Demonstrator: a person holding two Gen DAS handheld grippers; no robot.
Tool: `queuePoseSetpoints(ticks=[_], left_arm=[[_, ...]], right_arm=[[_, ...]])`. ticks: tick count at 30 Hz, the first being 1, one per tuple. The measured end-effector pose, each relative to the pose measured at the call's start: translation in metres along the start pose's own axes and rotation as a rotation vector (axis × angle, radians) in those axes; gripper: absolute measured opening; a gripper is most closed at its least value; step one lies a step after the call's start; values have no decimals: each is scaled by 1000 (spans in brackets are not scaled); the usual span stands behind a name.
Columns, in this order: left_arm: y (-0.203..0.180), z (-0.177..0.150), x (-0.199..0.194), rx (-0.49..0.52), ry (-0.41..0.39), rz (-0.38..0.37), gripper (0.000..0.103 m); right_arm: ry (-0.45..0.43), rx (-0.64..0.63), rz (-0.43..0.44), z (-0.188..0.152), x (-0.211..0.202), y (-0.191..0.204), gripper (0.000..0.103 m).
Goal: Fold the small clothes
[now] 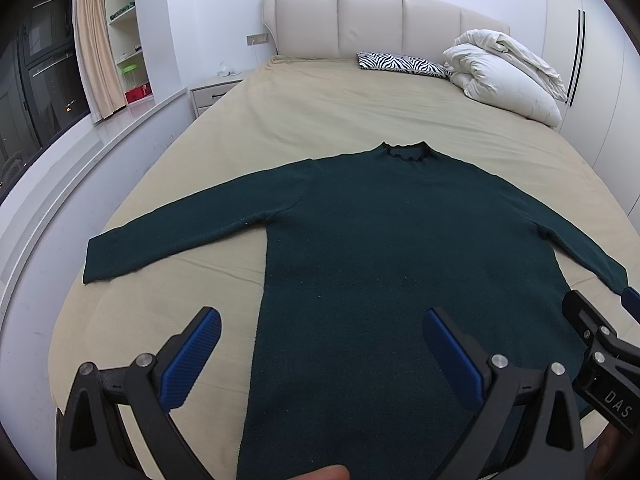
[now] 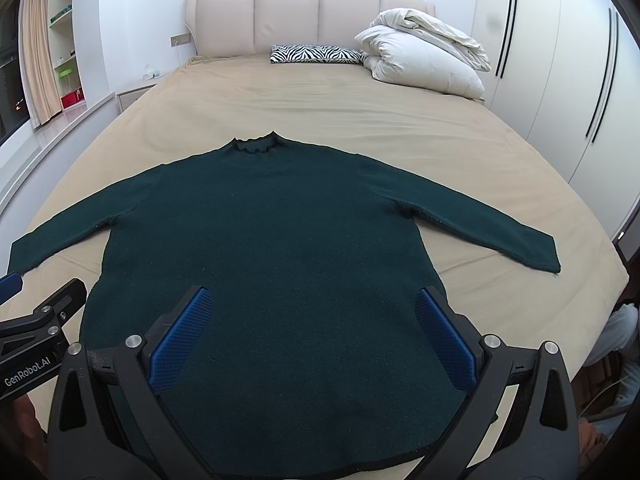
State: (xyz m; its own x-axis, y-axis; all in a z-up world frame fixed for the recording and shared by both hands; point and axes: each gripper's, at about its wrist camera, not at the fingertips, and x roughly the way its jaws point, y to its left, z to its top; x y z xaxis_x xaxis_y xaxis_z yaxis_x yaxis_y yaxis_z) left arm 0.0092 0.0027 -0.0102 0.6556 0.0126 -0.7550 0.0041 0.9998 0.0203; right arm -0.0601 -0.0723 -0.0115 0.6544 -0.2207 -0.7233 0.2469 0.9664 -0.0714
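1. From the left wrist view, the dark green sweater (image 1: 380,240) lies flat and face-up on the bed (image 1: 280,120), neck toward the headboard, both sleeves spread out to the sides. The left gripper (image 1: 324,356) hangs over the lower left part of the body panel with its jaws spread wide and nothing between them. One blue pad (image 1: 192,360) sits above bare sheet, just off the garment's left edge; the other is over the knit.

2. In the same view the right gripper (image 1: 600,340) shows at the right edge, near the cuff of the right sleeve (image 1: 580,256). Whether it touches the cloth I cannot tell from here.

3. From the right wrist view, the right gripper (image 2: 316,336) is also released, jaws wide, poised over the hem area of the sweater (image 2: 280,220) and holding nothing. The hem curves along just under it.

4. Far up the bed a zebra pillow (image 2: 316,54) and a folded duvet (image 2: 424,56) lie well apart from the work.

5. By my reckoning no fold has been made yet; this is the start, with the garment laid out and smoothed.

6. The next move likely calls for each gripper to pinch a side, a sleeve or a hem corner, and carry it inward over the body.
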Motion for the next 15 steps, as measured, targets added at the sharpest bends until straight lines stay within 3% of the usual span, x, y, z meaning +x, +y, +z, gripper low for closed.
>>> queuePoseSetpoints(ticks=[15], left_arm=[[2, -4, 2, -2, 2, 5, 103]], right_arm=[[6, 3, 1, -1, 3, 0, 103]])
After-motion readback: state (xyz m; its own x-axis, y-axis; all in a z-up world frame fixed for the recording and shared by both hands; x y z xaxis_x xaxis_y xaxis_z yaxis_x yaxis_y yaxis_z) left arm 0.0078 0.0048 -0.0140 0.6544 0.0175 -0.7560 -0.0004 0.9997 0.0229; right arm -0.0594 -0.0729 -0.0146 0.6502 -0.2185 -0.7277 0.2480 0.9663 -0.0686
